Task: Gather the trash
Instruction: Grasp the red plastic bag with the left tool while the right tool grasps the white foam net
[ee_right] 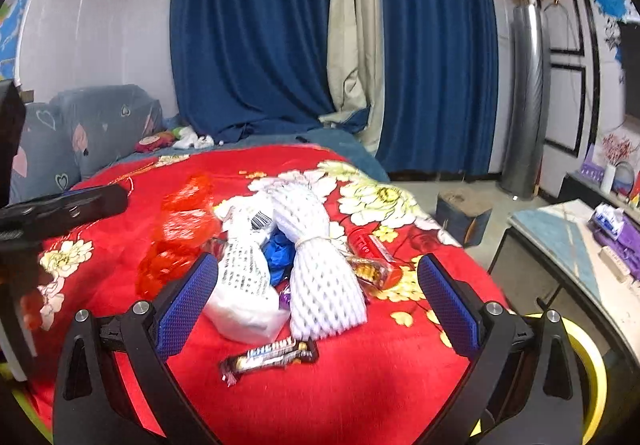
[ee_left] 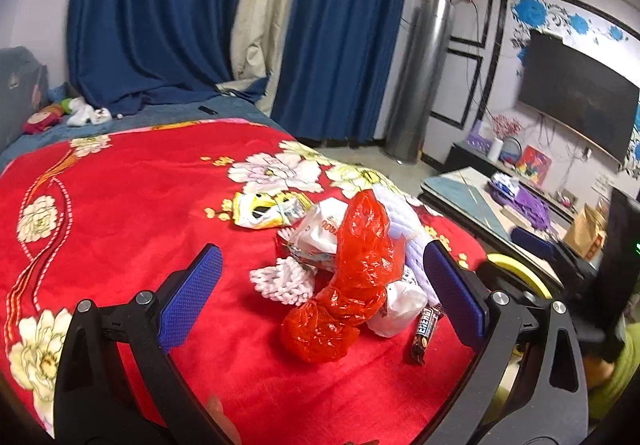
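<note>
A pile of trash lies on the red flowered blanket (ee_left: 120,213). It holds a knotted red plastic bag (ee_left: 352,281), a white foam net sleeve (ee_right: 320,257), a white printed bag (ee_right: 244,285), a dark candy bar wrapper (ee_right: 272,359), a yellow snack packet (ee_left: 268,209) and a red wrapper (ee_right: 372,249). My left gripper (ee_left: 320,297) is open and empty, its fingers either side of the red bag, just above the blanket. My right gripper (ee_right: 320,309) is open and empty, its fingers either side of the white bag and foam sleeve, above the candy bar.
A low table (ee_left: 472,197) with purple items stands to the right of the bed. A yellow rim (ee_right: 588,365) shows below the right gripper. Pillows (ee_right: 100,125) and toys lie at the bed's far end, before blue curtains (ee_right: 248,45). A TV (ee_left: 580,93) hangs on the right wall.
</note>
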### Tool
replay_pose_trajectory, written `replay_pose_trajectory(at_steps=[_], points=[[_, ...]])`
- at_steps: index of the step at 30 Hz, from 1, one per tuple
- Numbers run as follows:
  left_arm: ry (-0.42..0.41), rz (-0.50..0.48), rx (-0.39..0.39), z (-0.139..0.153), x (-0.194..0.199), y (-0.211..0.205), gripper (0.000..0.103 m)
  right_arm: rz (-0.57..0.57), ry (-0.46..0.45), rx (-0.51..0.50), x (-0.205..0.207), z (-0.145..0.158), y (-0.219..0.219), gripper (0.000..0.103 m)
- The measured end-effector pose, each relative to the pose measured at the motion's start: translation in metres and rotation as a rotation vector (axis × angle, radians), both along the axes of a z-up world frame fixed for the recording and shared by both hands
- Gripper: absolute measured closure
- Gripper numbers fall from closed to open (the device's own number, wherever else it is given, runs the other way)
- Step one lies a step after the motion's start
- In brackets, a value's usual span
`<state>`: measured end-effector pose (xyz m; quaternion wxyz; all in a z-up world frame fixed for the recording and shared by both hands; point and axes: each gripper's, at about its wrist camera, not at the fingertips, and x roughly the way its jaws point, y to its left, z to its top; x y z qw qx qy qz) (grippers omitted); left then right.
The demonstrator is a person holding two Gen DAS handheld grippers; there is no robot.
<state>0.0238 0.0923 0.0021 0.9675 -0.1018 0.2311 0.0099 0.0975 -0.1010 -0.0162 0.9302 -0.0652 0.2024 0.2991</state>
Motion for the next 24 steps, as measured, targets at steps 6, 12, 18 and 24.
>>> replay_pose_trajectory(at_steps=[6, 12, 18, 24], points=[[0.027, -0.094, 0.016, 0.003, 0.019, -0.007, 0.011, 0.024, 0.061, -0.041, 0.034, -0.008, 0.014, 0.006], [0.084, -0.156, 0.002, 0.000, 0.044, -0.014, 0.012, 0.048, 0.111, -0.064, 0.059, -0.015, 0.025, 0.007], [0.133, -0.168, 0.010, -0.014, 0.056, -0.019, 0.024, 0.077, 0.175, -0.091, 0.077, -0.029, 0.034, 0.024], [0.184, -0.157, 0.024, -0.026, 0.058, -0.022, 0.033, 0.085, 0.257, -0.042, 0.085, -0.039, 0.029, 0.056]])
